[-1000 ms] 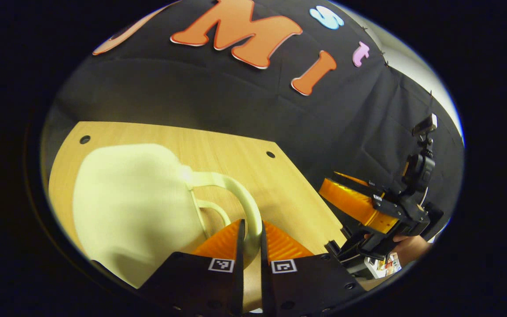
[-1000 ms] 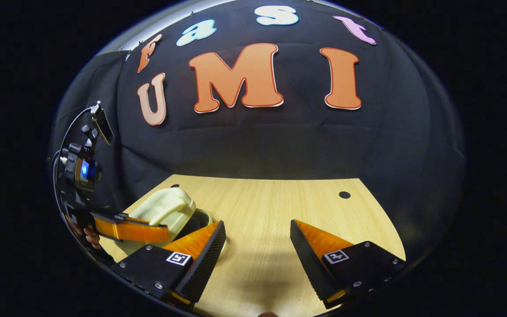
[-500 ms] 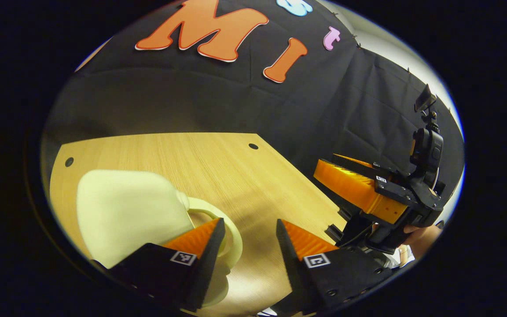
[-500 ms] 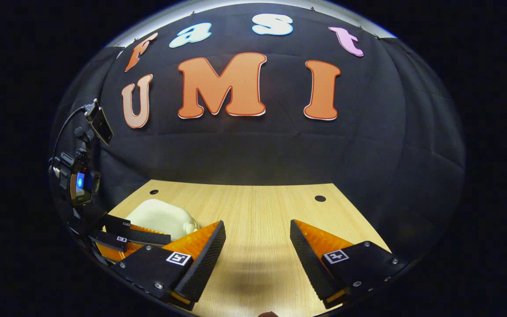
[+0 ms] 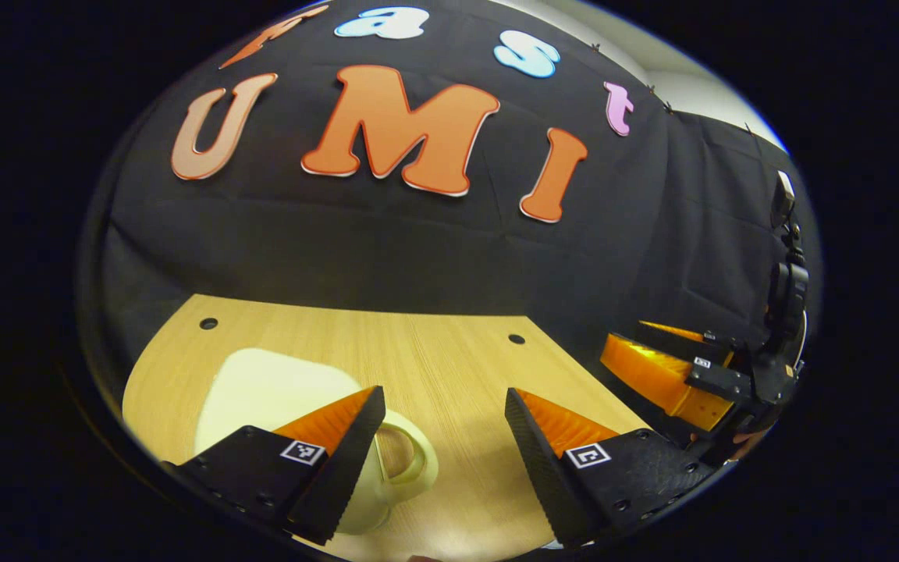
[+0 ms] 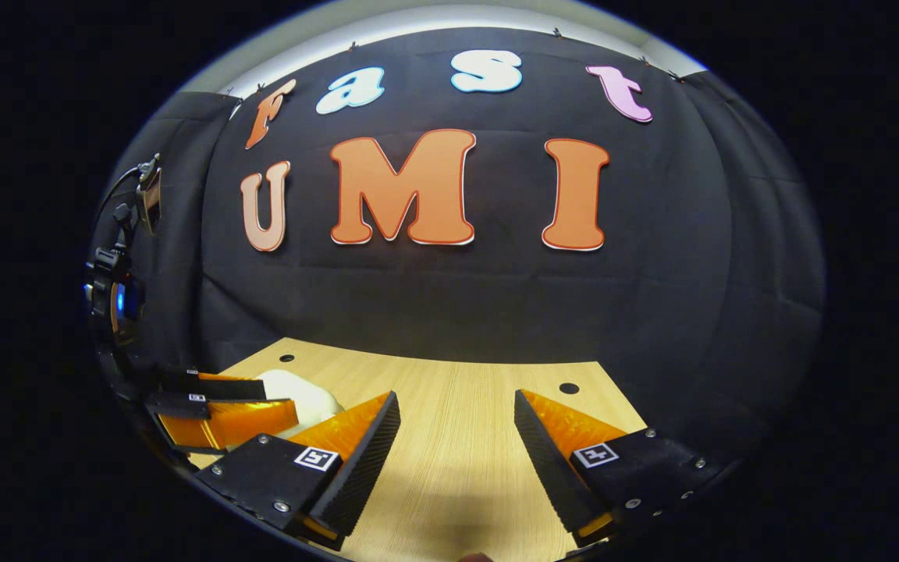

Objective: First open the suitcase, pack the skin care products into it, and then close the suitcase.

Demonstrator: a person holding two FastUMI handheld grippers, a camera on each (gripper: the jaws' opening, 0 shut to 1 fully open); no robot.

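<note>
Both tools open, left tool (image 5: 443, 406) w/ suitcase (image 5: 278, 390) just below-left

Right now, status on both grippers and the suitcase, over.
Left gripper open, holding nothing. Right gripper open, over bare table. Cream suitcase shut on table, handle by left fingers. Nothing in the way.

Pale wooden table (image 5: 434, 367) with small round holes, before black cloth wall (image 6: 457, 297).

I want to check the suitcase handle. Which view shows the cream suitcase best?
The left gripper view: the cream suitcase lies close, its looped handle visible. In the right gripper view, the suitcase is a small patch behind the claws.
</note>
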